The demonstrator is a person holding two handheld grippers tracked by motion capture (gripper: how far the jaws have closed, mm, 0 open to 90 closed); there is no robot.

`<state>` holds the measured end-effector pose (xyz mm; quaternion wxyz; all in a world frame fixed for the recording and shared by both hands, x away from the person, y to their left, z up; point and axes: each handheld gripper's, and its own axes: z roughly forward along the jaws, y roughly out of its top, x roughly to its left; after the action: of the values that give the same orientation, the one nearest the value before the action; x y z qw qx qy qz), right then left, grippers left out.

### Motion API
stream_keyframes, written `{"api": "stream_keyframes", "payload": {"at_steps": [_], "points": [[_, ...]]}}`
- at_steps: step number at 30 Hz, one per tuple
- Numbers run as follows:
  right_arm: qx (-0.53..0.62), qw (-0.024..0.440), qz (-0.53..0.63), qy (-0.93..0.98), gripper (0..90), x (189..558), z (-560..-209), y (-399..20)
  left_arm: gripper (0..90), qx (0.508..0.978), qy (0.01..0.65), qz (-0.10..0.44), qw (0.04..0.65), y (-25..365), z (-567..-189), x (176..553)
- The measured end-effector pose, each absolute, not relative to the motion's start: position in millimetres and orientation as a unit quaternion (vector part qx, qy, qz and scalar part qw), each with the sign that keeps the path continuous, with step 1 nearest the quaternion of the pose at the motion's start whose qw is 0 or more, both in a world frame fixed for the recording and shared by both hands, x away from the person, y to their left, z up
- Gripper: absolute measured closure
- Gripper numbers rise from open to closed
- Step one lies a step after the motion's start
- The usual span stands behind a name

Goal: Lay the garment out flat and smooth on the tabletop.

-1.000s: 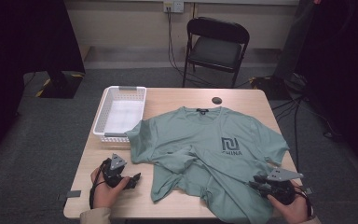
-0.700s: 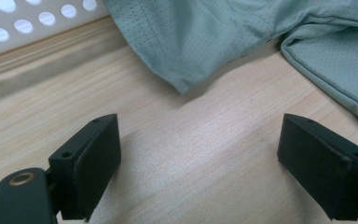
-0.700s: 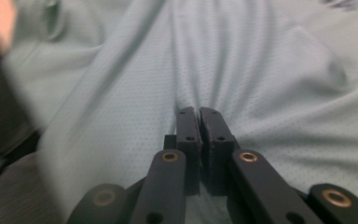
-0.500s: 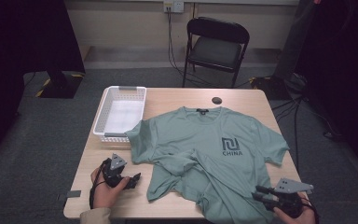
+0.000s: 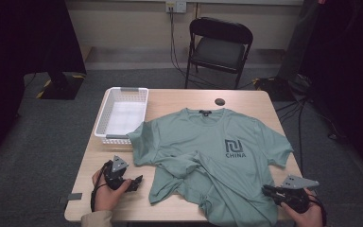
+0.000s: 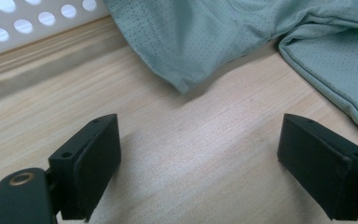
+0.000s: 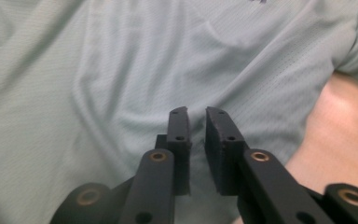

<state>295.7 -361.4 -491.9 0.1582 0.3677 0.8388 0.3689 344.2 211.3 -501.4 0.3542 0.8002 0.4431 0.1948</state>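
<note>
Right gripper (image 5: pixel 270 190): at the near right corner of the wooden table (image 5: pixel 179 97), over the bottom hem of the t-shirt. Jaws nearly together, having just been closing; a narrow gap remains and no cloth sits between the pads (image 7: pixel 220 122) in the right gripper view.

Left gripper (image 5: pixel 135 181): on bare wood just left of the t-shirt's near left hem. Jaws wide apart, holding nothing.

Green t-shirt (image 5: pixel 217 161): front up, collar at the far side of the table, dark "CHINA" print on the chest. Lower left part rucked and folded over itself; lower right hem hangs off the near edge.

White perforated basket (image 5: pixel 121 113): just left of the t-shirt's left sleeve, overhanging the table's left edge. Small dark round object (image 5: pixel 220 101): beyond the collar.

Risk, judged: the right jaws closing on air or a single thin layer would let the cloth slip on a pull. A pull on the hem could drag the whole t-shirt off the near edge, since much of it already overhangs.
</note>
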Motion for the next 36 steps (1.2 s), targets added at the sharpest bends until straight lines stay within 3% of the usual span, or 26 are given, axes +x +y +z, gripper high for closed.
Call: {"api": "stream_keyframes", "payload": {"at_steps": [2, 5, 7, 12, 20, 36], "points": [[0.379, 0.175, 0.372, 0.829, 49.7, 295.7, -489.7, -365.2, 13.0, 0.800, 0.443, 0.195, 0.354, 211.3, -501.4, 344.2], [0.386, 0.198, 0.387, 0.814, 28.4, 307.7, -484.6, -367.1, 13.0, 0.800, 0.443, 0.195, 0.354, 211.3, -501.4, 344.2], [0.396, 0.211, 0.381, 0.808, 20.4, 321.2, -483.4, -366.4, 13.0, 0.800, 0.443, 0.195, 0.354, 211.3, -501.4, 344.2], [0.411, 0.214, 0.377, 0.802, 12.5, 354.1, -486.7, -360.6, 12.9, 0.800, 0.443, 0.195, 0.354, 211.3, -501.4, 344.3], [0.421, 0.215, 0.373, 0.798, 12.5, 381.7, -491.3, -350.7, 12.9, 0.800, 0.443, 0.195, 0.354, 211.2, -501.4, 344.3], [0.428, 0.192, 0.353, 0.810, 12.0, 387.8, -499.6, -352.9, 16.3, 0.802, 0.430, 0.195, 0.366, 204.4, -500.2, 342.7]]}}
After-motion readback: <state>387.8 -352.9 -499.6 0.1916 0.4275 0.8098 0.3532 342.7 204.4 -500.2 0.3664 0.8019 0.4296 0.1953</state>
